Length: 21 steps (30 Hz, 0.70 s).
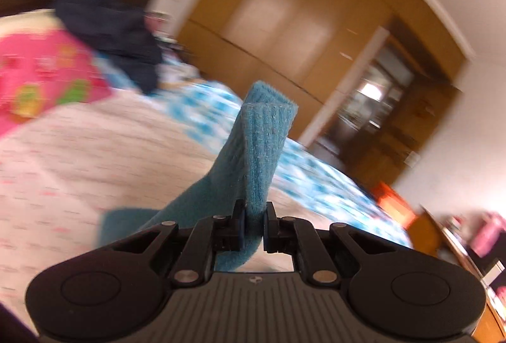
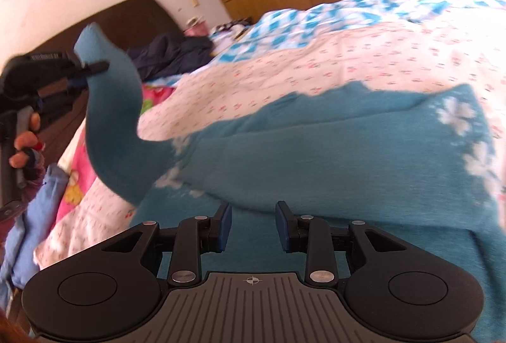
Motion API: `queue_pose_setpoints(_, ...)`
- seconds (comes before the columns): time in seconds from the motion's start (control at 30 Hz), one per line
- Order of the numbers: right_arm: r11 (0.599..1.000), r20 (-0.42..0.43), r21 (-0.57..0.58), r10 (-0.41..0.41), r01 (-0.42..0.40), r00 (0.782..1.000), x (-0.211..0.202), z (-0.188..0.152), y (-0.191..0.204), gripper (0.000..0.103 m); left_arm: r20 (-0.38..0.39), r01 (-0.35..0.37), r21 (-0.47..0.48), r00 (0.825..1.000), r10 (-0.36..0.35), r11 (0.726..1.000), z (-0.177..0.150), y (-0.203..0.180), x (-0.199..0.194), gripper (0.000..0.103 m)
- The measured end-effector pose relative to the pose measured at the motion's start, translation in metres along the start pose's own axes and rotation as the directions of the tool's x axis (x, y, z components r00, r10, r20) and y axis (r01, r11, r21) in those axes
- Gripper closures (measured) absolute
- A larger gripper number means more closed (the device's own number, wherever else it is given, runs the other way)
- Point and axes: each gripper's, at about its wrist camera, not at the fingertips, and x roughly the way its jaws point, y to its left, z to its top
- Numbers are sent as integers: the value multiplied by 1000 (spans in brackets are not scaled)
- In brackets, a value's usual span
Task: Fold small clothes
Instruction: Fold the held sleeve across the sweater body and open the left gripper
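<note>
Lying spread on the bed [image 2: 348, 58], the teal sweater [image 2: 316, 159] has one sleeve [image 1: 262, 153] lifted, pinched tight between the left gripper [image 1: 254, 213] fingers; the right gripper [image 2: 253, 219] fingers stand apart, empty, just above its body.

A teal knit sweater [image 2: 348, 153] with white flowers lies spread flat at the centre of the right wrist view. One sleeve [image 2: 114, 109] rises toward ten o'clock, its ribbed cuff [image 1: 265, 134] lifted off the bed, doubled over.
</note>
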Motion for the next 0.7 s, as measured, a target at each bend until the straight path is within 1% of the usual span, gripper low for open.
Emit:
queue_pose_setpoints(0.03, 1000, 12, 21, -15, 14, 1000, -4, 0, -9, 72, -35, 54, 36, 998, -52, 998, -8, -23, 12, 88)
queue_pose_setpoints(0.07, 999, 22, 40, -29, 28, 999, -8, 0, -18, 71, -78, 108, 87, 992, -102, 990, -21, -49, 26, 88)
queue_pose_setpoints(0.1, 997, 33, 59, -47, 45, 998, -10, 1, -28, 71, -124, 139, 140, 985, -122, 980, -35, -72, 40, 87)
queue_pose_setpoints(0.13, 996, 40, 72, -61, 58, 997, -12, 2, -36, 71, -174, 151, 190, 978, -118, 970, -51, -92, 53, 85)
queue_pose_setpoints(0.2, 989, 50, 115, -97, 91, 994, -16, 5, -55, 71, -280, 178, 268, 955, -100, 947, -83, -121, 76, 72)
queue_pose_setpoints(0.27, 982, 54, 168, -94, 84, 994, -18, 8, -70, 71, -340, 179, 321, 938, -63, 930, -109, -135, 89, 72)
queue_pose_setpoints(0.33, 974, 54, 216, -82, 68, 995, -20, 11, -84, 71, -361, 161, 346, 932, -27, 924, -122, -136, 90, 70)
queue_pose_setpoints(0.37, 971, 51, 232, -75, 61, 996, -20, 13, -89, 71, -369, 145, 347, 929, -7, 926, -126, -131, 85, 67)
queue_pose_setpoints(0.43, 965, 39, 258, -64, 52, 997, -17, 14, -96, 71, -376, 104, 345, 926, 36, 933, -127, -118, 76, 64)
queue_pose_setpoints(0.5, 958, 33, 284, -53, 41, 998, -16, 11, -98, 70, -369, 53, 355, 925, 88, 933, -127, -104, 59, 61)
queue_pose_setpoints(0.6, 957, 39, 287, -63, 50, 997, -17, 10, -99, 70, -351, -32, 358, 922, 166, 933, -130, -76, 34, 58)
queue_pose_setpoints(0.7, 962, 49, 266, -78, 63, 996, -17, 13, -97, 70, -338, -91, 337, 917, 211, 937, -135, -52, 12, 57)
